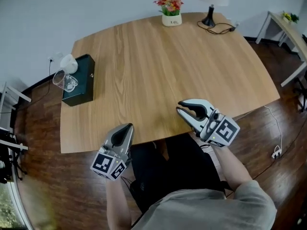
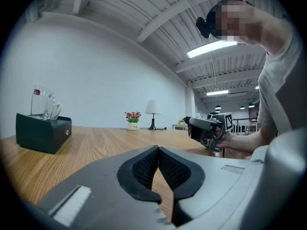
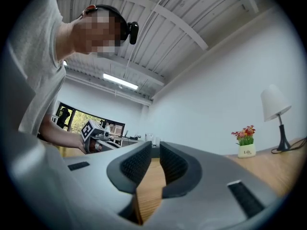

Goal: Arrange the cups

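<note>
Two clear glass cups (image 1: 66, 75) stand on a dark green box (image 1: 82, 87) at the table's far left edge; the left gripper view shows them as glass mugs (image 2: 44, 104) atop the box (image 2: 43, 132). My left gripper (image 1: 129, 127) hovers at the near table edge, jaws shut and empty (image 2: 157, 148). My right gripper (image 1: 180, 107) sits over the near middle of the table, its jaws also shut with nothing between them (image 3: 154, 145). Both grippers are far from the cups. In the right gripper view the cups (image 3: 152, 139) are tiny, just above the jaw tips.
A white pot of flowers (image 1: 171, 11) and a lamp (image 1: 210, 4) with its cable (image 1: 221, 28) stand at the table's far edge. A white side table (image 1: 288, 28) is at the right. A power strip (image 1: 277, 153) lies on the floor.
</note>
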Tool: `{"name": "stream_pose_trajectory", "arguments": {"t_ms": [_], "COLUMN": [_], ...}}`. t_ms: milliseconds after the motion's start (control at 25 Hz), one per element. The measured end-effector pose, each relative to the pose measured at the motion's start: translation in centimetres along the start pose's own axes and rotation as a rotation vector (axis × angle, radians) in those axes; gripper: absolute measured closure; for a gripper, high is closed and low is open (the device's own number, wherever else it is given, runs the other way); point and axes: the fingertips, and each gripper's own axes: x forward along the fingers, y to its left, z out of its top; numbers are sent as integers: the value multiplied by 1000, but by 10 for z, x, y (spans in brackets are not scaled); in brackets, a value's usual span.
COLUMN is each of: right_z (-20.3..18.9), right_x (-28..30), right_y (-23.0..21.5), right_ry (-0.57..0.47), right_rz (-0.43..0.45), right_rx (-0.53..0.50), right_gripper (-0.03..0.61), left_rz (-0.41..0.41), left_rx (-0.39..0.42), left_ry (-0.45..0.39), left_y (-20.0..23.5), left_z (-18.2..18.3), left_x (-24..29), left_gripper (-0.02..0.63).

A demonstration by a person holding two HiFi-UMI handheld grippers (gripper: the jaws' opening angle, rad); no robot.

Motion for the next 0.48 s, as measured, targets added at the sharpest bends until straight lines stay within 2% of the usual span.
{"name": "stream_pose_trajectory", "arguments": {"t_ms": [160, 480], "right_z": [-2, -8], "right_x": [2, 4], "right_y": [3, 6], "right_ry": [6, 30], "right_rz": [7, 8], "right_rx": [7, 8], "right_gripper": [526, 526], "left_rz": [10, 12], "left_rx": [73, 76], "left_ry": [48, 52], "left_y": [-4, -3], "left_z": [-7, -7], "left_x": [3, 3], "left_gripper": [609, 609]}}
